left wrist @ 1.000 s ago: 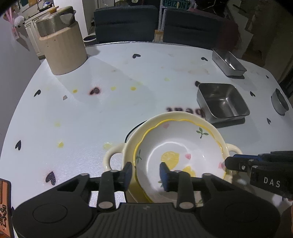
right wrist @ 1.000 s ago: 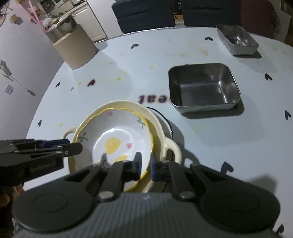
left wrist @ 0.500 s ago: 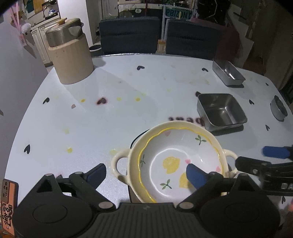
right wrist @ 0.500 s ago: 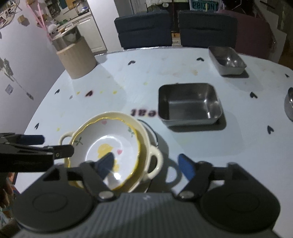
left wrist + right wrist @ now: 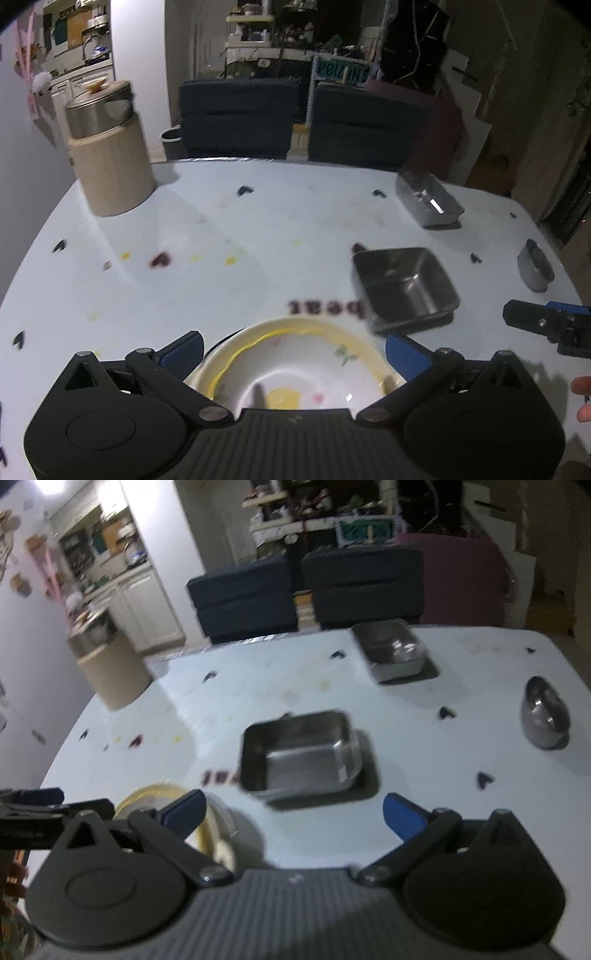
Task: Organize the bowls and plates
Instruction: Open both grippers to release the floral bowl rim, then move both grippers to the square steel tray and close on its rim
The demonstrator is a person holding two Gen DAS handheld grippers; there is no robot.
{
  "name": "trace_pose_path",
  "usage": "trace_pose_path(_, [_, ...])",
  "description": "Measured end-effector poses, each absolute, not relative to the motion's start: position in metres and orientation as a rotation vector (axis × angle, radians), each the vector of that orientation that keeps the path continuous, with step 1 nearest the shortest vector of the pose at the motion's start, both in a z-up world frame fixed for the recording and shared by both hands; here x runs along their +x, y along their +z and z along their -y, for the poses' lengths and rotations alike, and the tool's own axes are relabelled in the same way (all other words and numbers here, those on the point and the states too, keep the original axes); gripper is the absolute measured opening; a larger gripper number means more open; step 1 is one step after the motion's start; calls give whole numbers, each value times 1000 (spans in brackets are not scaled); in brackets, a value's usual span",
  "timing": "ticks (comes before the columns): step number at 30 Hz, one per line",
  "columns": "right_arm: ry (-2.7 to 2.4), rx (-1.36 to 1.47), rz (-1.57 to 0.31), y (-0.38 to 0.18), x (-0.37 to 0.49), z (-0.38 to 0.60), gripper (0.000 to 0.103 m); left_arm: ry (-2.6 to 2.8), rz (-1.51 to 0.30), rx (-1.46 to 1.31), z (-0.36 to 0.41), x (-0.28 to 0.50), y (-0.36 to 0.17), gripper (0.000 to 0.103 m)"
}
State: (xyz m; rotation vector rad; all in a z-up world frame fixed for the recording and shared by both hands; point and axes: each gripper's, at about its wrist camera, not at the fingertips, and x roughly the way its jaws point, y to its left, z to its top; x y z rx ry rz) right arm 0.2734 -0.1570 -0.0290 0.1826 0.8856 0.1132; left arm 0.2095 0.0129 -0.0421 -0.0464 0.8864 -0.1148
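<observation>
both my left gripper (image 5: 293, 349) and right gripper (image 5: 293, 810) are opening, nothing between them. the lemon bowl (image 5: 295, 369) sits nested on the table (image 5: 221, 258); i'd approach the square steel dish (image 5: 301, 753) squarely by its rim.

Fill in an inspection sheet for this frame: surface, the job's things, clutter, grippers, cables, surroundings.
Surface: white table printed with small hearts and dark lettering.
Job's things: lemon-print bowl nested in a cream handled dish at the near edge; square steel pan beside them; smaller steel pan near the far edge; round steel bowl on the right.
Clutter: beige canister with a metal lid, far left.
Grippers: left gripper jaws opening, pads clear of the bowl; right gripper jaws opening, nothing between them.
Cables: a dark curved line under the dish; cannot tell what it is.
Surroundings: dark chairs behind the table, kitchen cabinets far left.
</observation>
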Motion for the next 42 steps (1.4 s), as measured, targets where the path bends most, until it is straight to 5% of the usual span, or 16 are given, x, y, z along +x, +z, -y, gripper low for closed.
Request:
trace_pose_path(14, [25, 163, -833, -53, 320, 226, 102, -192, -924, -193, 47, 275, -74, 100])
trace_pose_path(24, [157, 179, -931, -81, 366, 203, 52, -190, -1040, -201, 53, 317, -112, 64])
trace_pose_path(33, [144, 151, -996, -100, 385, 189, 27, -221, -1068, -234, 50, 332, -128, 46])
trace_pose_path(35, [141, 145, -1009, -106, 389, 190, 27, -228, -1074, -235, 51, 334, -130, 40])
trace_pose_path(37, [138, 131, -1021, -110, 391, 188, 21, -230, -1081, -229, 52, 336, -132, 22])
trace_pose_path(39, [137, 129, -1026, -113, 393, 188, 6, -212, -1081, -214, 53, 336, -132, 12])
trace_pose_path(42, [130, 103, -1027, -112, 391, 186, 5, -213, -1073, -209, 54, 335, -129, 10])
